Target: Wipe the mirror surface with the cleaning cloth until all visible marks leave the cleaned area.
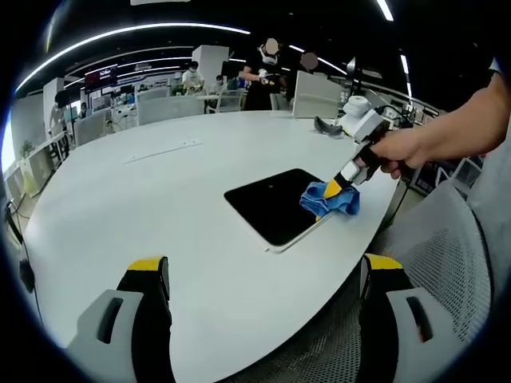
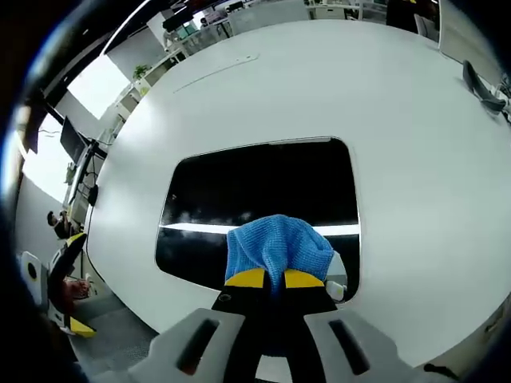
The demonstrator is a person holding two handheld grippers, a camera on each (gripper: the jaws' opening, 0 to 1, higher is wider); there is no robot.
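right gripper (image 2: 274,278) closed on blue cloth (image 2: 277,243), against the mirror (image 2: 255,179)

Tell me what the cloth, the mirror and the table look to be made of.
The cloth looks like soft blue microfibre or terry: a fuzzy, bunched pile, pinched in the right tool. The mirror seems to be glossy glass with a pale rim; it reflects a bright ceiling light strip. The table looks like smooth matt white laminate or painted board, though the exact material is unclear.

One mirror (image 2: 255,187), one blue cloth (image 2: 277,246), one white table (image 1: 160,199), two grippers, left (image 1: 263,275), right (image 2: 274,278)
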